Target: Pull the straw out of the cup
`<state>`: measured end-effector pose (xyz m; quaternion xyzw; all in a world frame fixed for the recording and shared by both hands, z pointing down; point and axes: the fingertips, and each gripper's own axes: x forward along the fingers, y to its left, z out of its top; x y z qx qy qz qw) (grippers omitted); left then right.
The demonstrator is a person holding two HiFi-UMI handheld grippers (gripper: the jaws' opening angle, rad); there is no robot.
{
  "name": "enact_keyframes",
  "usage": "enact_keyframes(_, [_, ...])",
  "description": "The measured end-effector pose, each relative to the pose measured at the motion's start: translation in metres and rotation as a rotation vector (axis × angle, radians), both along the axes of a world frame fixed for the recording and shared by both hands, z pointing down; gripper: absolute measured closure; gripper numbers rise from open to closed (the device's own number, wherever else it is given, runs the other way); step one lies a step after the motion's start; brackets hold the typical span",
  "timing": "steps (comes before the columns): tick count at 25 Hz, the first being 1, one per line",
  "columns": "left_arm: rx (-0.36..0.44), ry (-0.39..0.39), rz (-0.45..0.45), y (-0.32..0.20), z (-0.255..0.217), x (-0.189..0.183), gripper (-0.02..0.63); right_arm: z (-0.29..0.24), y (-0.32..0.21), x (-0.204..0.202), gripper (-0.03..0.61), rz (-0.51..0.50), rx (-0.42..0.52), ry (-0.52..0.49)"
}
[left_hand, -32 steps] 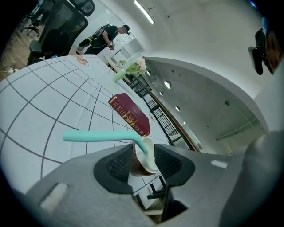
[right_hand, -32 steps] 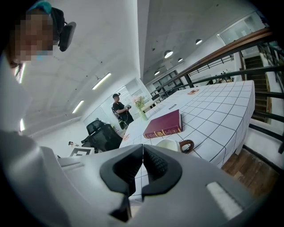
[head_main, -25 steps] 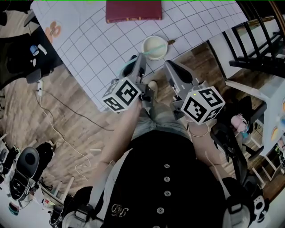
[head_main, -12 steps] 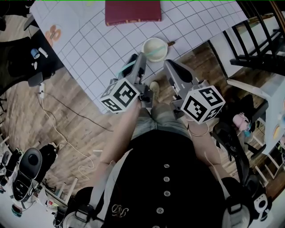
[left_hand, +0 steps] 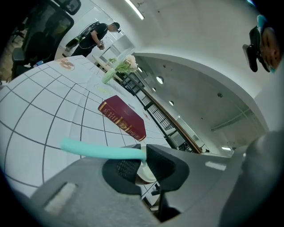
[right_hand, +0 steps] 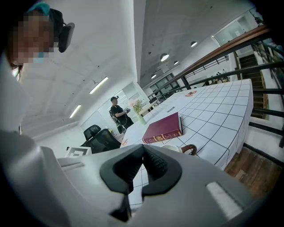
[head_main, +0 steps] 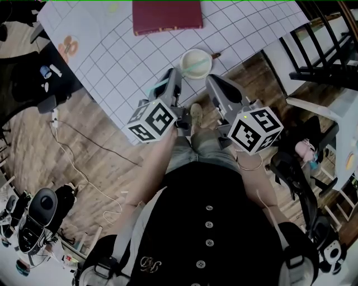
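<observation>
Closing onto the straw [left_hand: 102,151]: left fingers [left_hand: 166,165]

One cup [head_main: 199,56], one straw [left_hand: 102,151], one book [head_main: 166,15]

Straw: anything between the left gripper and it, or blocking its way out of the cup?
Nothing visible. The left gripper has just closed its jaws onto the straw, near the cup. The right gripper sits shut and empty off to the side, not in the way.
</observation>
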<state>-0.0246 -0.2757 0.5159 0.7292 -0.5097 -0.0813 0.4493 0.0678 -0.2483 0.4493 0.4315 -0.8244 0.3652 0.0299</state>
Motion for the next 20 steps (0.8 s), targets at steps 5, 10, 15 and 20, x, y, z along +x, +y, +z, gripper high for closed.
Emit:
enact_keyframes(5, [0.007,-0.008,0.025,-0.002,-0.004,-0.001,0.584,-0.005,-0.001,0.000,0.580,0.019,0.013,-0.003])
enact_keyframes(10, [0.028,-0.004,0.064,-0.007,-0.013,0.001,0.589,-0.012,-0.002,0.000,0.580,0.037,0.032,-0.003])
enact_keyframes(15, [0.069,-0.020,0.117,-0.009,-0.029,0.004,0.589,-0.018,-0.003,-0.002,0.580,0.041,0.044,-0.004])
enact_keyframes(20, [0.118,-0.063,0.170,-0.010,-0.045,0.006,0.589,-0.028,-0.008,0.000,0.580,0.062,0.081,-0.003])
